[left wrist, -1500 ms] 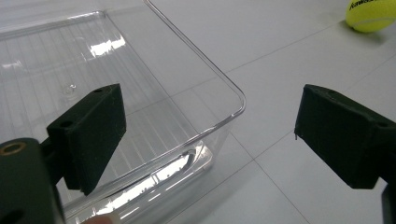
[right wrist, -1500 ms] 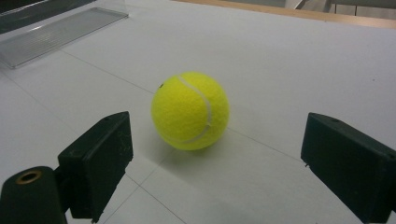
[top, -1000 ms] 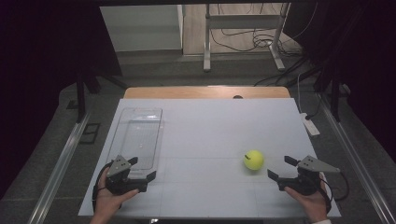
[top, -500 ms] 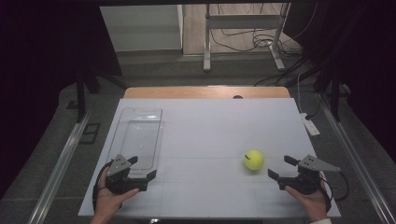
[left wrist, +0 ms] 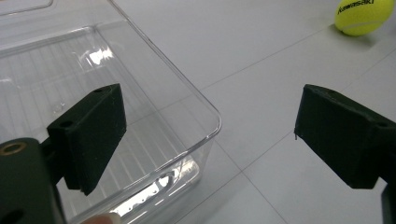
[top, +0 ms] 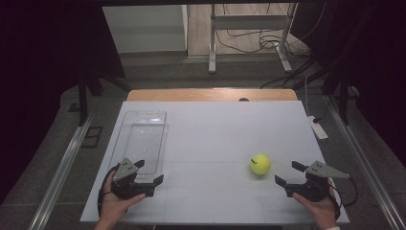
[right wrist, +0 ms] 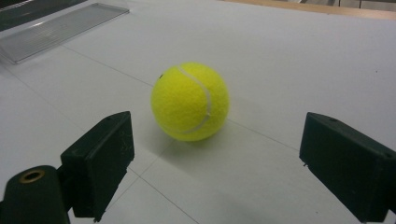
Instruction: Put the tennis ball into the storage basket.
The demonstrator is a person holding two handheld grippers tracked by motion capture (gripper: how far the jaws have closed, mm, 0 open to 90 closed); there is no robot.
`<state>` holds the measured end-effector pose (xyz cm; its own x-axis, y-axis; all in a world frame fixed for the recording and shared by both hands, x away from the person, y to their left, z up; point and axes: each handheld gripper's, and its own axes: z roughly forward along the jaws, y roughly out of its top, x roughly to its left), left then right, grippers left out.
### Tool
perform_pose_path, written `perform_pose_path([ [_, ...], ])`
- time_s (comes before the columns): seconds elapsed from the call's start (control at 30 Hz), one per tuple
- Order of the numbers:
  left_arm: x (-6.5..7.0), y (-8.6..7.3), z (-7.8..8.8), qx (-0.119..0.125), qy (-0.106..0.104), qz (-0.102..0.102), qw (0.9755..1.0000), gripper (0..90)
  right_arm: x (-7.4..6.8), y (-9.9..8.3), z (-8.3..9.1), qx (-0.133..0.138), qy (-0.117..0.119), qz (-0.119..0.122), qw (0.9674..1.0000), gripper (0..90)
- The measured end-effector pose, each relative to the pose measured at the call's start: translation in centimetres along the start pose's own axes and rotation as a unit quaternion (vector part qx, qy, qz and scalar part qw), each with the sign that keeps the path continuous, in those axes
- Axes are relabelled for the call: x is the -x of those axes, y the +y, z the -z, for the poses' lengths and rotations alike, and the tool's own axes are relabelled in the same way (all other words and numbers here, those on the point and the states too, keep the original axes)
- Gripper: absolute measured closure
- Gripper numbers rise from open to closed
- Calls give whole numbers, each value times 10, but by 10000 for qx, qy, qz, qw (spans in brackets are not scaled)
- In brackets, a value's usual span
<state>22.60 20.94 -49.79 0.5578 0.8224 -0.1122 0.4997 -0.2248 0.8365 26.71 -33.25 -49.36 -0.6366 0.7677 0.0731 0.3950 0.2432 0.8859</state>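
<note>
ball [top: 260,164]: unmoved since a second ago, nothing begun
my right gripper [top: 289,174]: wide open, empty, facing it
my left gripper [top: 148,172]: open, empty, by tray [top: 143,125]

Your desk [top: 215,129] has a white top crossed by thin grid lines. A clear plastic tray [top: 143,139] lies along its left edge, empty. A yellow tennis ball [top: 260,164] rests near the front right corner, well apart from the tray.
</note>
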Motion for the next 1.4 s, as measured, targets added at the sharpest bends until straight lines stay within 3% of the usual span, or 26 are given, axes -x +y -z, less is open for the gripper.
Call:
perform_pose_path([
  [0.37,1,9,0,28,-53,27,10000,103,0,-1,-1,-17,32,10,10000,103],
  [1.4,12,31,-8,-1,-349,-148,9993,104,1,0,-2,-15,56,-1,10000,102],
])
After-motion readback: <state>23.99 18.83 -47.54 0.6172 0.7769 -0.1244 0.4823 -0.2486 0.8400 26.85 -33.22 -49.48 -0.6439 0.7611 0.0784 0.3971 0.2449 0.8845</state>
